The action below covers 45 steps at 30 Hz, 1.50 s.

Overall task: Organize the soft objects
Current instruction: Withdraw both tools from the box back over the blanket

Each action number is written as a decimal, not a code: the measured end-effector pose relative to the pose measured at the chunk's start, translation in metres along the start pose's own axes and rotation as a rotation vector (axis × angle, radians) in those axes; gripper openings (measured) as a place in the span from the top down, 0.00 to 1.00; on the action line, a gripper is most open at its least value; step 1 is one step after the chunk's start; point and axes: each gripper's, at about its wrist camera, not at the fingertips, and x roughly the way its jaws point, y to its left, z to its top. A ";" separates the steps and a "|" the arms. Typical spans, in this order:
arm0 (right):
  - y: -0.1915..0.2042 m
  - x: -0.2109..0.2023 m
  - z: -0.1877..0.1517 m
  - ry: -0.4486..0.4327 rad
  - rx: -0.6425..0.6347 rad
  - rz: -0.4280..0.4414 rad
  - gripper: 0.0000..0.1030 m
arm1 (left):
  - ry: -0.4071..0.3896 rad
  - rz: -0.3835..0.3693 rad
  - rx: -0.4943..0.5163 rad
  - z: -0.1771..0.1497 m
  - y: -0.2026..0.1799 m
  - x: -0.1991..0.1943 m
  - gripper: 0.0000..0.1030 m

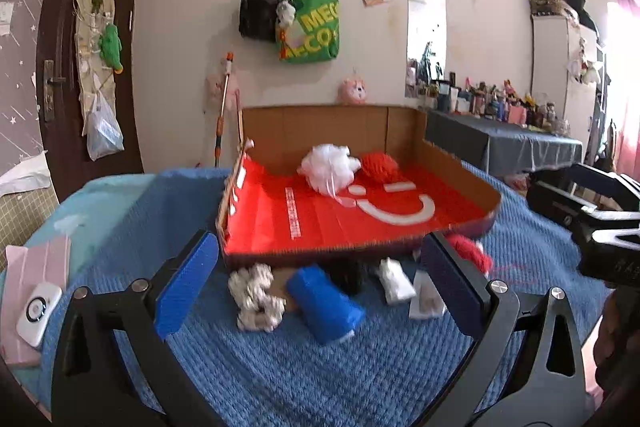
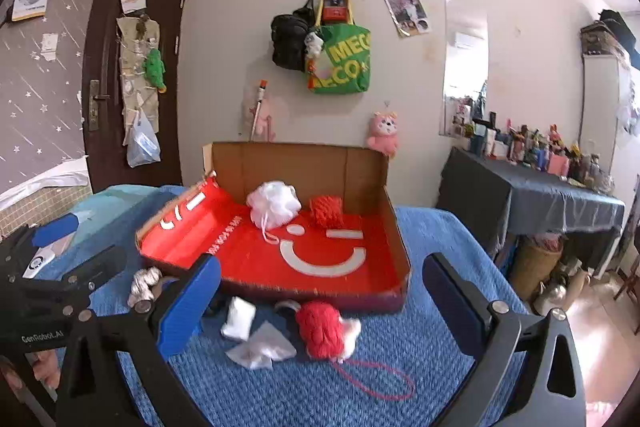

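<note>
Soft things were partly sorted: we saw a white puff (image 2: 274,203) and red yarn (image 2: 327,211) inside the box (image 2: 394,227). On the blanket (image 2: 440,347) outside lay another red ball (image 2: 322,329), a blue roll (image 1: 325,301), rope (image 1: 256,297) and perhaps wipes. Left gripper (image 1: 316,283) and right gripper (image 2: 320,301) gaped wide, empty.

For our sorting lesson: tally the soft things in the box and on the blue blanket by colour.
Red: 2, yarn ball in the box at, yarn ball on the blanket at
White: 4, puff, knotted rope, white roll, packet
Blue: 1, blue roll
Black: 1, black bundle
Total: 8
</note>
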 end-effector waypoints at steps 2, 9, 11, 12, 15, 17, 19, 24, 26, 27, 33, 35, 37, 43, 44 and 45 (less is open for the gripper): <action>-0.002 -0.001 -0.011 0.003 0.019 0.003 0.00 | 0.011 0.004 0.007 -0.008 -0.001 0.002 0.00; -0.001 -0.003 -0.050 0.022 0.034 -0.005 0.00 | 0.038 0.006 -0.008 -0.036 0.001 0.005 0.00; -0.002 -0.001 -0.063 0.037 0.048 -0.003 0.00 | 0.048 0.005 -0.012 -0.043 0.000 0.006 0.00; -0.003 0.000 -0.069 0.051 0.054 0.003 0.00 | 0.050 0.010 -0.012 -0.047 0.000 0.006 0.00; -0.004 0.005 -0.082 0.083 0.066 0.001 0.00 | 0.063 0.015 -0.008 -0.054 0.000 0.007 0.00; -0.004 0.010 -0.090 0.109 0.074 0.005 0.00 | 0.079 0.013 -0.011 -0.059 0.000 0.009 0.00; -0.004 0.014 -0.095 0.127 0.081 0.011 0.00 | 0.101 0.007 -0.020 -0.064 0.002 0.012 0.00; -0.003 0.020 -0.102 0.155 0.087 0.012 0.00 | 0.144 0.005 -0.036 -0.070 0.005 0.018 0.00; -0.004 0.022 -0.104 0.163 0.090 0.016 0.00 | 0.151 0.011 -0.039 -0.071 0.005 0.019 0.00; -0.004 0.023 -0.104 0.167 0.090 0.017 0.00 | 0.155 0.011 -0.041 -0.071 0.006 0.020 0.00; -0.003 0.027 -0.106 0.184 0.090 0.019 0.00 | 0.175 0.009 -0.044 -0.067 0.007 0.023 0.00; -0.004 0.028 -0.105 0.189 0.091 0.020 0.00 | 0.185 0.015 -0.038 -0.062 0.008 0.026 0.00; -0.005 0.031 -0.102 0.201 0.093 0.029 0.00 | 0.189 0.021 -0.036 -0.057 0.010 0.028 0.00; -0.006 0.043 -0.090 0.239 0.089 0.054 0.00 | 0.226 0.044 -0.033 -0.042 0.026 0.041 0.00; -0.008 0.046 -0.088 0.245 0.094 0.060 0.00 | 0.238 0.047 -0.035 -0.041 0.030 0.045 0.00; -0.009 0.049 -0.085 0.251 0.100 0.069 0.00 | 0.249 0.056 -0.039 -0.039 0.035 0.048 0.00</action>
